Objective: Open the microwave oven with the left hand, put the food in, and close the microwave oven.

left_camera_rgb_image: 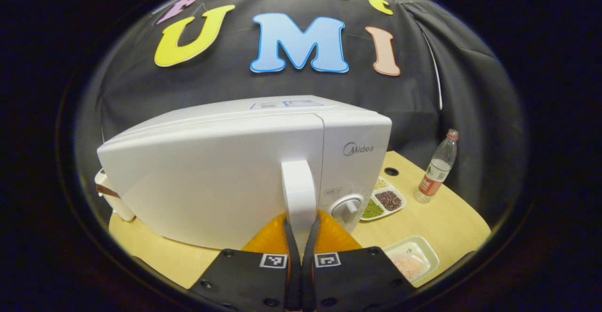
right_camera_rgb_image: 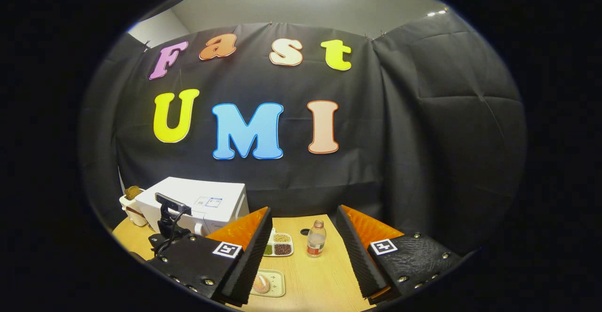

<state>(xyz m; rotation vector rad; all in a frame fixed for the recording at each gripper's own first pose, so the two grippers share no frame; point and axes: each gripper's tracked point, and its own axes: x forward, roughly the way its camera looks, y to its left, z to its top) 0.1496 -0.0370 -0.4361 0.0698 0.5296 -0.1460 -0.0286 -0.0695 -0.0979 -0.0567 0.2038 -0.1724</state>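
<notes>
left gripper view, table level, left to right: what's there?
White container with a brown band → microwave oven, door handle between the left tongs → divided tray of beans → plastic bottle.

Plastic bottle (left_camera_rgb_image: 437, 168) near divided dish of grains (left_camera_rgb_image: 385, 201) on wooden table (left_camera_rgb_image: 447, 218).

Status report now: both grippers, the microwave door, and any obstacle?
Left gripper shut on door handle. Right gripper open, holding nothing. Microwave door closed. Food tray waits on table.
</notes>
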